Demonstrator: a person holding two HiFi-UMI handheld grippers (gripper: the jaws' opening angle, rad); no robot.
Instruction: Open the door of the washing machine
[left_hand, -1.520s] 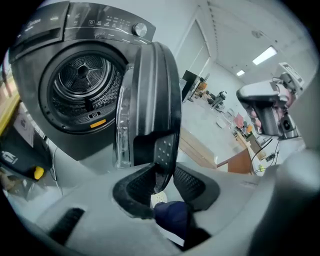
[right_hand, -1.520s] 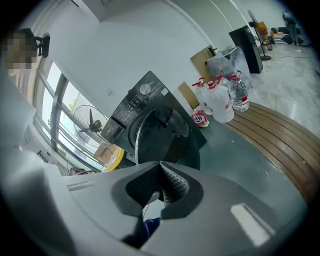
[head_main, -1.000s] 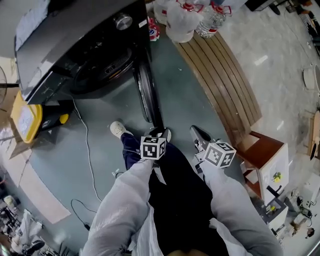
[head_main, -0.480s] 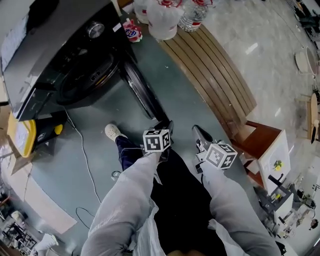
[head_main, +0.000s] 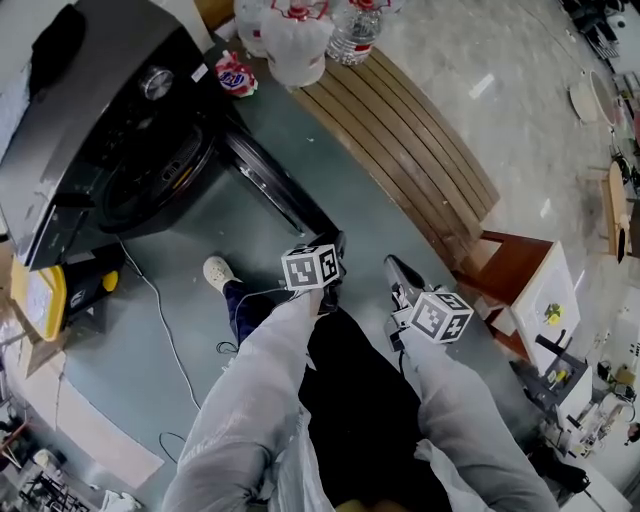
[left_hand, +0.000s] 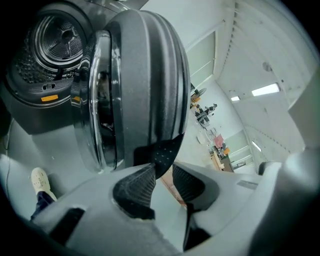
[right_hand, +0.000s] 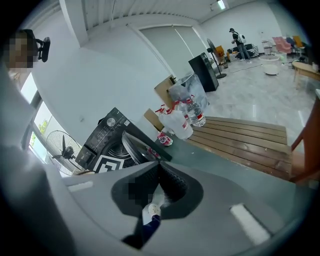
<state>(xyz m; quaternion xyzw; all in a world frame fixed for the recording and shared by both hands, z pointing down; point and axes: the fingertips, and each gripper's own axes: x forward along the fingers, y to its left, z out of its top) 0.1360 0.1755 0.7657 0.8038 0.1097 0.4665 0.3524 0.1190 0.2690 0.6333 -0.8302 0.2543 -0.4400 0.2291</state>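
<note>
Two grippers are up, but only one is working. Your left gripper (left_hand: 164, 167) has the free rim of the door (left_hand: 145, 75) between its jaws. They have just been closing and stand partway shut, with the pad tips nipping that dark edge and no deeper. Your right gripper (right_hand: 159, 172) hangs beside it, jaws pressed together on nothing.

The door stands swung well out from the washing machine (head_main: 100, 120) and the drum (left_hand: 60, 35) is in plain sight, so I judge the opening nearly done. Next you need either a last short pull along the hinge's arc or a clean release. With so shallow a hold, the rim may slip.

Beyond the door lie the slatted wooden bench (head_main: 400, 130) and the bagged water bottles (head_main: 295, 40). Your shoe (head_main: 217, 272) and a floor cable (head_main: 165, 330) sit near the door's swing.
</note>
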